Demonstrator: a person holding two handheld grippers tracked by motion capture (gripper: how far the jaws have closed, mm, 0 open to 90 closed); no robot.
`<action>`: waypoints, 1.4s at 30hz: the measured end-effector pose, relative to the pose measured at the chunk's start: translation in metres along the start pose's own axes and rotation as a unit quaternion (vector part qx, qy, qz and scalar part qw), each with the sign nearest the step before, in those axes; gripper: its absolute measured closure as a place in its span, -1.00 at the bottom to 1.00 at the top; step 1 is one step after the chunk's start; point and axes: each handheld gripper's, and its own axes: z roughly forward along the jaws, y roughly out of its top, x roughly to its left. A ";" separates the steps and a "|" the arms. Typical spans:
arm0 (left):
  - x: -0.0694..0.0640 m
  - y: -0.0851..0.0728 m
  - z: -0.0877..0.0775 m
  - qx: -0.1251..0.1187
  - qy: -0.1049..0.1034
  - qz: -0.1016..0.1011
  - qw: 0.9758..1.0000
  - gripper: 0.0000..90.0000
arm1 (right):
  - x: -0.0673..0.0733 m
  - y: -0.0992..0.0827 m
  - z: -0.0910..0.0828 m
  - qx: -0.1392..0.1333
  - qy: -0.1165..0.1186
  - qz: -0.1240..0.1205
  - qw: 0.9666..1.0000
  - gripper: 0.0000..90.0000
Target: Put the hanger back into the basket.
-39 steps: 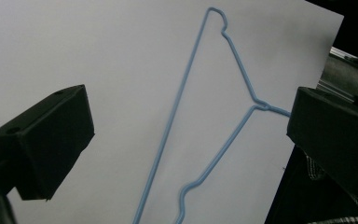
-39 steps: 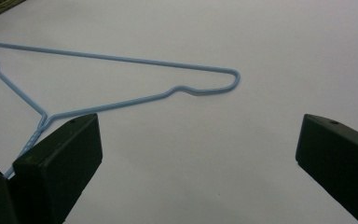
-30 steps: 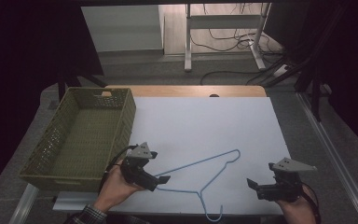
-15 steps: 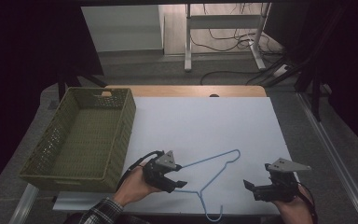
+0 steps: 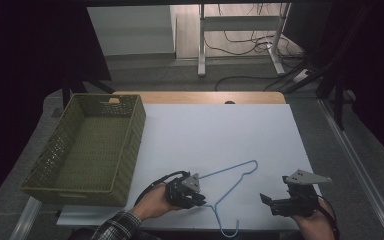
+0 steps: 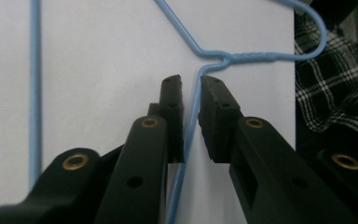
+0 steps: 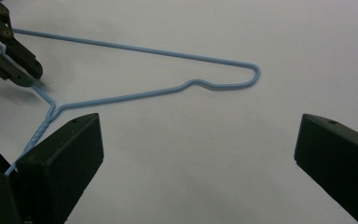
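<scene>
A: Starting at the left, the olive-green woven plastic basket [image 5: 87, 150] stands empty on the white table top [image 5: 220, 130]. Just right of it, our left gripper [image 5: 192, 196] has been closing its jaws on the thin light-blue wire coat hanger [image 5: 230, 176], which lies flat near the table's front edge.

B: In the left gripper view the sloping wire [image 6: 191, 126] runs between the pads just below the twisted neck, with only a sliver of gap left, so we count it as nearly pinched but not clamped.

A: Then we squeeze fully before lifting, and keep the wire centred on the pads so it can't swivel.

B: Agreed. Our right gripper [image 5: 280, 201] hovers wide open, holding nothing, well right of the hook.
</scene>
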 end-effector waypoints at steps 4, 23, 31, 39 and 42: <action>-0.001 -0.001 0.007 0.013 0.001 0.011 1.000 0.81 | 0.000 0.000 0.000 0.000 0.000 -0.001 1.000 -0.97; 0.004 -0.003 -0.003 -0.025 -0.009 0.038 0.999 0.92 | 0.011 0.006 -0.003 0.014 0.015 -0.008 1.000 -0.94; 0.005 -0.003 -0.007 -0.035 -0.010 0.030 0.999 0.92 | 0.040 0.016 0.005 0.039 0.068 -0.010 0.997 -1.00; 0.006 -0.002 -0.008 -0.042 -0.010 0.022 0.999 0.92 | 0.075 0.031 0.031 0.070 0.113 -0.029 0.991 -0.54; 0.006 -0.002 -0.008 -0.042 -0.010 0.024 0.999 0.92 | 0.086 0.033 0.041 0.084 0.121 -0.048 0.988 -0.43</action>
